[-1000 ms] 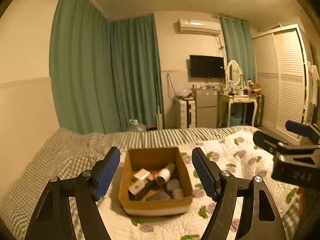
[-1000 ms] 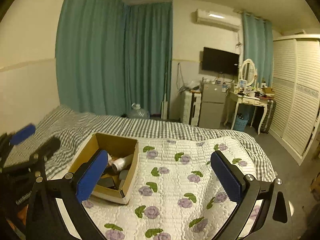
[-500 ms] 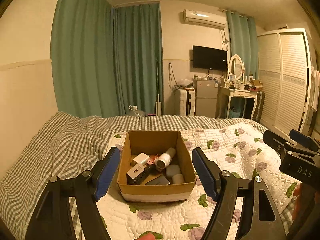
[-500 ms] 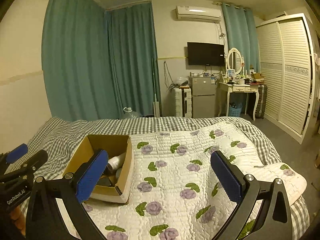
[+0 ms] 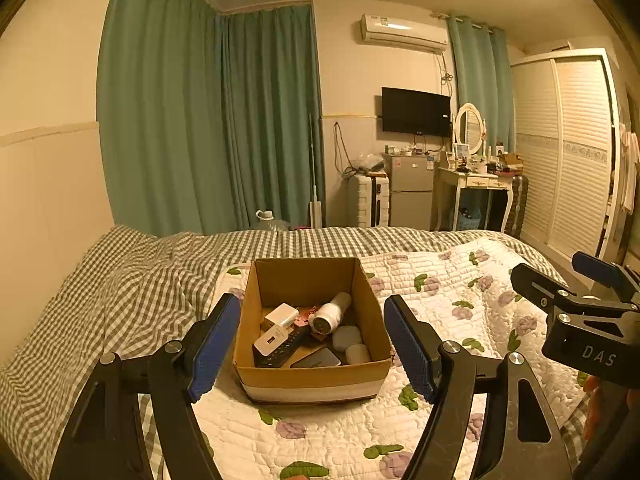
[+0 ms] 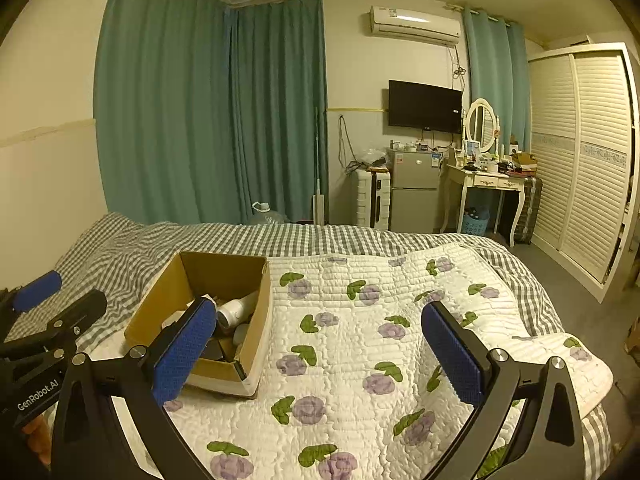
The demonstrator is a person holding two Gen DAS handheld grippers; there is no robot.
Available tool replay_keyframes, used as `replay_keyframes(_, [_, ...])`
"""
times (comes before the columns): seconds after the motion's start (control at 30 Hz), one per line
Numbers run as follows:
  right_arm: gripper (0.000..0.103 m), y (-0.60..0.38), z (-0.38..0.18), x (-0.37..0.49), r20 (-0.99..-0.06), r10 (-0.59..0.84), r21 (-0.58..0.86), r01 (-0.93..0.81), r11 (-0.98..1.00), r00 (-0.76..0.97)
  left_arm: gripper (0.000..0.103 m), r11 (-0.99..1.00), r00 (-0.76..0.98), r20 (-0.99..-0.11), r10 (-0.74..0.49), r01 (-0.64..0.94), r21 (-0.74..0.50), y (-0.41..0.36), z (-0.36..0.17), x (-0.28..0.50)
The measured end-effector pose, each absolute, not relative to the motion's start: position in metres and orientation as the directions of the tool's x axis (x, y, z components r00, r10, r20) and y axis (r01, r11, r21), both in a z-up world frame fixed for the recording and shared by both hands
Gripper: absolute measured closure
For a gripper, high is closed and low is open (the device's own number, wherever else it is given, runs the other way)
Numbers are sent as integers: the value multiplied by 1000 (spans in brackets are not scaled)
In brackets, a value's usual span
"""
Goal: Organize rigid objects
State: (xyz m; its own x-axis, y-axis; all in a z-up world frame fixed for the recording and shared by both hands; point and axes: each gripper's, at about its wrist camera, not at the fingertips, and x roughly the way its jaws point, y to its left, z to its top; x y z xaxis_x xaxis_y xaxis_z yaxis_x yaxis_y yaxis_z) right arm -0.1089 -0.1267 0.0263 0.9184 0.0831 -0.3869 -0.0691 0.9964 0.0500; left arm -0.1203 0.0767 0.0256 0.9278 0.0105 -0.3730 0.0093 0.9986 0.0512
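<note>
An open cardboard box (image 5: 316,376) sits on a flowered quilt on the bed; it also shows in the right wrist view (image 6: 176,280). Inside lie a white cylinder (image 5: 330,312), white chargers (image 5: 276,328), a black remote (image 5: 284,350), grey cases and a dark flat device. My left gripper (image 5: 312,350) is open and empty, held above the bed with the box between its fingers in view. My right gripper (image 6: 320,356) is open and empty, to the right of the box over the quilt. Each gripper shows at the edge of the other's view.
The flowered quilt (image 6: 380,320) covers the right part of the bed, a grey checked blanket (image 5: 100,300) the left. Beyond the bed stand green curtains, a small fridge (image 6: 412,192), a dressing table (image 6: 488,184) and a white wardrobe (image 6: 584,152).
Both views have shifted: the box now sits nearer and more centred between my left fingers. The right gripper has shifted a little. Both grippers stayed open and empty.
</note>
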Motion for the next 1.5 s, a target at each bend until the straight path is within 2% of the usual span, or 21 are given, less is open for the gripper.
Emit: replay_keyframes(1.5, [0, -118, 13, -108, -412, 80, 32, -73, 997, 908, 26, 999, 922, -388, 5, 16, 50, 82, 18, -121])
